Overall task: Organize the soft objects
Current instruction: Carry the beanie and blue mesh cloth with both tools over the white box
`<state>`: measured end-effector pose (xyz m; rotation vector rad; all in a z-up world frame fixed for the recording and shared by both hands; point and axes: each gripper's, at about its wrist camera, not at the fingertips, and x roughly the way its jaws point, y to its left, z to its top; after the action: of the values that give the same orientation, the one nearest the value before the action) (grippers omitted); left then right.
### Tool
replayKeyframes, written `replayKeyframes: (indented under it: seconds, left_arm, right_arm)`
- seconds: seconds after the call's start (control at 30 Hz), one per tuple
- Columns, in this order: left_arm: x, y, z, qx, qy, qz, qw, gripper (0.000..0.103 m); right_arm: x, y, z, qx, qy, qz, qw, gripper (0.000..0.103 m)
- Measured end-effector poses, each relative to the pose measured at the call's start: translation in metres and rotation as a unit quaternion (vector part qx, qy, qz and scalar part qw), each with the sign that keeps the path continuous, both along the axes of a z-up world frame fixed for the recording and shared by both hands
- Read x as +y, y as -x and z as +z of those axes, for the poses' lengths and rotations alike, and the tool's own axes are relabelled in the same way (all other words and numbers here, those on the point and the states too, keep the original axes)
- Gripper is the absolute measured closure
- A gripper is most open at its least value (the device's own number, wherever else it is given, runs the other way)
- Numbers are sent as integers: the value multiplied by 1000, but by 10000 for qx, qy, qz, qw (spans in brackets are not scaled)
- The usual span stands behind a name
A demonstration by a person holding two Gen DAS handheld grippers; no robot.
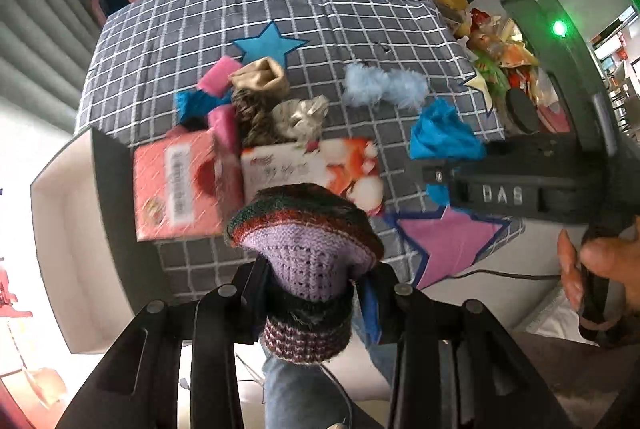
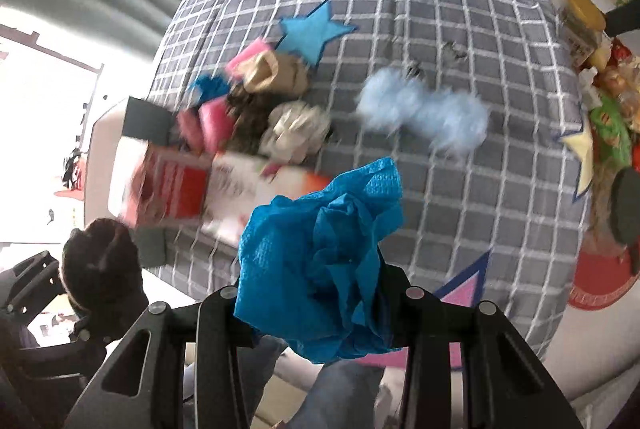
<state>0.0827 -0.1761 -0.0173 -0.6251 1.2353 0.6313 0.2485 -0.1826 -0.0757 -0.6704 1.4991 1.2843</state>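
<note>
Over a table draped in a grey checked cloth [image 1: 360,29] sewn with pink and blue stars, I hold a gripper in each hand. Between the fingers of my left gripper [image 1: 310,293], a knitted sock [image 1: 308,249] is pinched — lilac in the middle, with a dark red-and-green band at the far end and a speckled maroon cuff nearest the camera. Its jaws are clamped on the lilac part, and the sock hangs above the near edge of the table.

My right gripper [image 2: 316,293] grasps a crumpled bright blue cloth [image 2: 320,257], which bunches up over the fingers and hides most of them. From the left wrist view, that blue cloth shows at the tip of the right gripper, above the cloth's right side.

Ahead, at the table's left side, two printed cardboard boxes [image 1: 256,181] — one pinkish red, one white with orange and red — stand touching each other. Just behind them lies a pile of soft things [image 1: 256,101]: pink pieces, a teal one, a beige one, a brown mottled one and a pale grey-white one. A fluffy light blue piece [image 1: 384,87] lies apart to the right of the pile. Both views are motion-blurred around the boxes.
</note>
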Motion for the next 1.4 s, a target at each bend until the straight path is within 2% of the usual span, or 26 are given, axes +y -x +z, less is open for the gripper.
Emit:
replayKeyframes:
  seconds: [0.27,0.33,0.6,0.73,0.97,1.4]
  left_arm:
    - [15,102,9,-57,-180,500,9986,63]
    - [24,134,11,-81,-284,652,9974,63]
    - [59,243,7,-46,-610,1463,9873,63]
    - [68,277,-3,54,-643,1677,9837,63]
    - [83,306,-17,79,-546,2088,9764,63]
    - [94,315,-35,81,-234,2395,9706,63]
  right_arm:
    - [-14,99,9,211,20,273,9994,61]
    - [-12,130,19,123,-100,495,9986,61]
    - [25,227,54,-29,-612,1031,9928,61]
    - [47,270,62,-70,-785,1313,9882,61]
    - [78,321,68,-174,-861,1838,9790,61]
    - [111,343,65,-356,-665,2416,9675,61]
